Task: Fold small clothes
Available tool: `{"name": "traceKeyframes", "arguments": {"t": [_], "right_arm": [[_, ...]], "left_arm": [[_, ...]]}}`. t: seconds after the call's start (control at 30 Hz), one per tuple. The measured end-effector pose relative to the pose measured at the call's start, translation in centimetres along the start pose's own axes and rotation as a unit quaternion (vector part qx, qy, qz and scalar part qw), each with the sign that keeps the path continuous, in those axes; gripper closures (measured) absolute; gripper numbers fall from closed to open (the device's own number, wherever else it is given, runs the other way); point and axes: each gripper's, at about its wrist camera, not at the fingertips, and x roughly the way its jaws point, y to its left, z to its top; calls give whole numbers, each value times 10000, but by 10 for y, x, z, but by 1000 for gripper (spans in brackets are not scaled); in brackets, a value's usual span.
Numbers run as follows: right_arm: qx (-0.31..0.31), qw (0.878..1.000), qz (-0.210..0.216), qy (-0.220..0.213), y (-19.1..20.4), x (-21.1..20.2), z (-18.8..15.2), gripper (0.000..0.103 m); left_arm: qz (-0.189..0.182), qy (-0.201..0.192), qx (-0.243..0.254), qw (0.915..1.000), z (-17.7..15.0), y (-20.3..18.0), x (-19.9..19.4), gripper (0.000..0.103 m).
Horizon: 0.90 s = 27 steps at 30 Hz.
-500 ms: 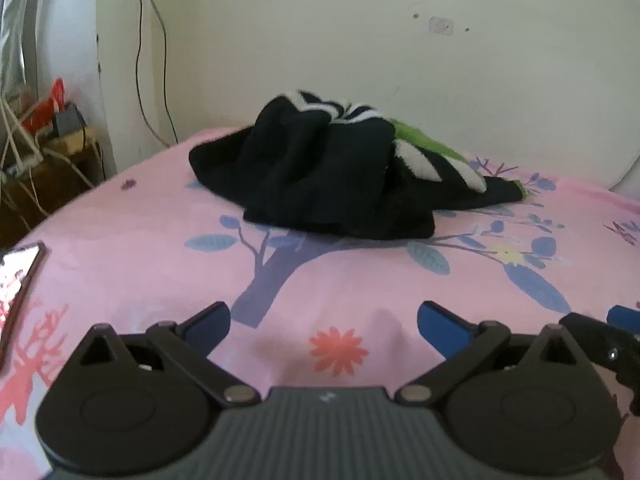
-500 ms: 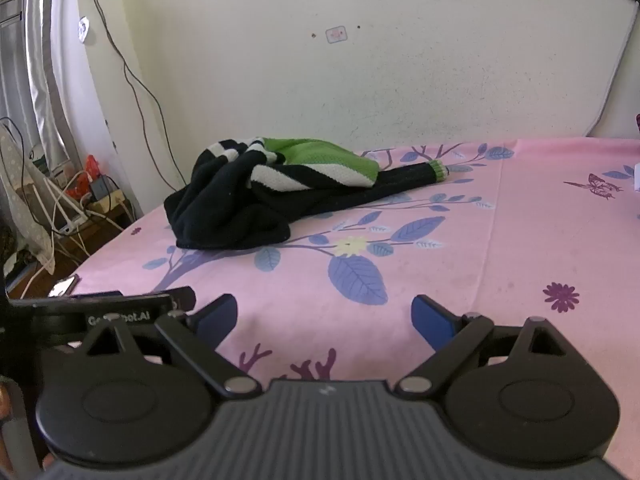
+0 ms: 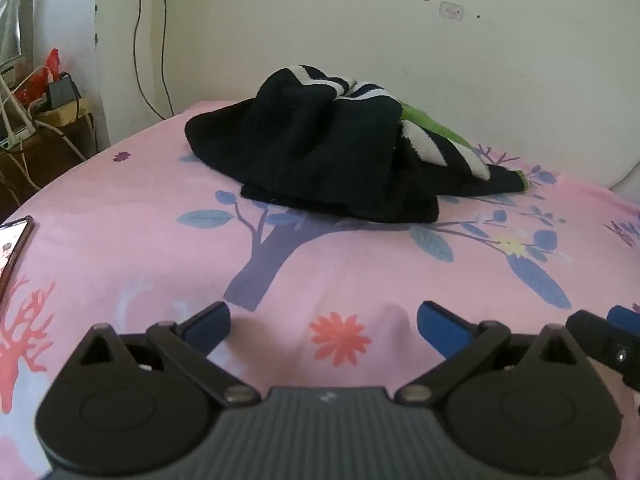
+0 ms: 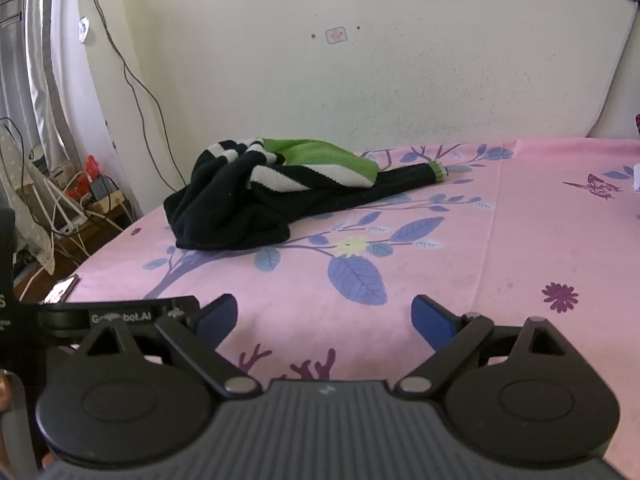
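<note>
Pink bedding printed with blue leaves, a tree trunk and red flowers fills the left wrist view – the sheet (image 3: 120,248) runs back to a pale wall (image 3: 320,20) with a thin cable (image 3: 138,32) hanging down it; on the far part of the sheet lies the sweater (image 3: 320,152), a crumpled black heap with white stripes and a patch of green at its right side, one sleeve trailing rightward to a green cuff; the left gripper (image 3: 323,320) hangs low over the near sheet, jaws spread wide with nothing between them but a red printed flower, well apart from the sweater; a phone (image 3: 14,248) lies at the left edge with its screen lit; a tangle of white cords and a dark box sit on a low stand (image 3: 44,136) beyond the bed's corner; part of the other gripper shows at the right edge. From the right wrist view the same sheet (image 4: 520,240) spreads wider to the right; the sweater (image 4: 248,208) lies left of centre near the wall (image 4: 400,80), green panel on top, sleeve stretched rightward along a printed branch; the right gripper (image 4: 324,316) is likewise released and empty – its blue pads (image 4: 432,320) frame bare sheet, well short of the sweater; the phone (image 4: 62,290) lies near the bed's left edge; a curtain (image 4: 32,80) hangs at far left.
</note>
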Motion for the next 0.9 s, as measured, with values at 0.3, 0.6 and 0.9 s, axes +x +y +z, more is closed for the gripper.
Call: {"name": "traceKeyframes", "arguments": {"t": [0.3,0.6,0.9], "right_arm": [[-1,10000,3,-1,0,0,0,16],[6,10000,5,3,0,-1,1,16],[8,10000,6,5,0,0,1,16]], "left_arm": [[3,22,3,10000,1,0,0,0],[-136,-258,-121,9995,1,2,-9,0],[-221,-427,21,9988,0,-1,-13,0]]}}
